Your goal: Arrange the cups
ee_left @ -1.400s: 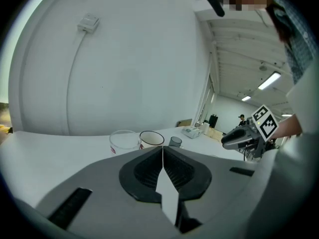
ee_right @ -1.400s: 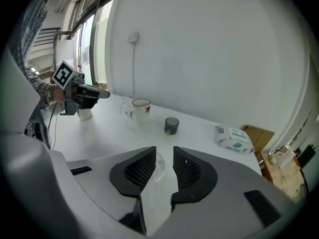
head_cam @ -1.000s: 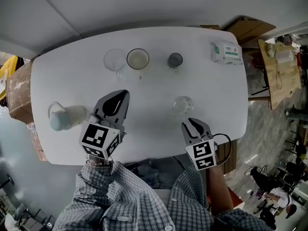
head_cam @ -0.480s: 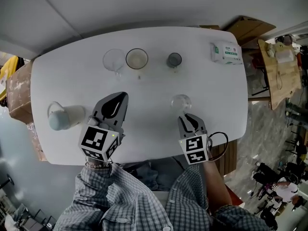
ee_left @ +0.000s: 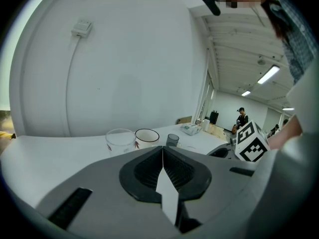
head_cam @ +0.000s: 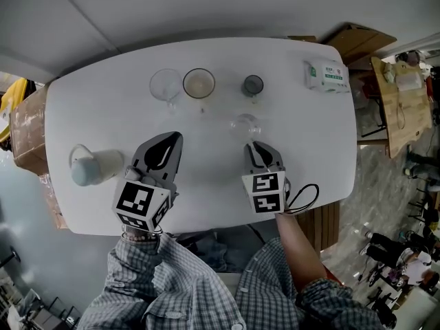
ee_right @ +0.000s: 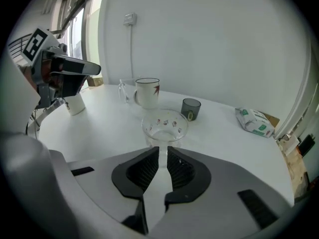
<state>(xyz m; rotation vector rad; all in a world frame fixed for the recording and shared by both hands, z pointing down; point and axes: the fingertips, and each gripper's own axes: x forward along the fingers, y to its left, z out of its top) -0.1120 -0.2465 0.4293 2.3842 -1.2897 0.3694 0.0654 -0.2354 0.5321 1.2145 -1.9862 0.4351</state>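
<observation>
1. My right tool (head_cam: pixel 260 155) is closed to a narrow gap, and the near wall of a glass cup (head_cam: pixel 245 124) stands between its jaws. I count this as a grip on the cup.
2. The glass cup is near the middle of the tabletop (head_cam: pixel 96 108), at 12 o'clock from the right tool. It has small prints on its wall. I cannot tell if its foot touches the tabletop.
3. My left tool (ee_left: pixel 162 148) is fully closed. Its jaws meet and nothing is between them. It is over the 7 o'clock part of the tabletop.
4. Along the 12 o'clock edge stands a row: a clear glass (head_cam: pixel 166 84), a white mug (head_cam: pixel 199 83) just beside it, and a grey cup (head_cam: pixel 253 85) a little apart.
5. The glass cup is at 6 o'clock from the space between the white mug and the grey cup, apart from both.
6. A white cup with a handle (head_cam: pixel 93 166) is at 9 o'clock, and a tissue pack (head_cam: pixel 325 75) at 2 o'clock.
</observation>
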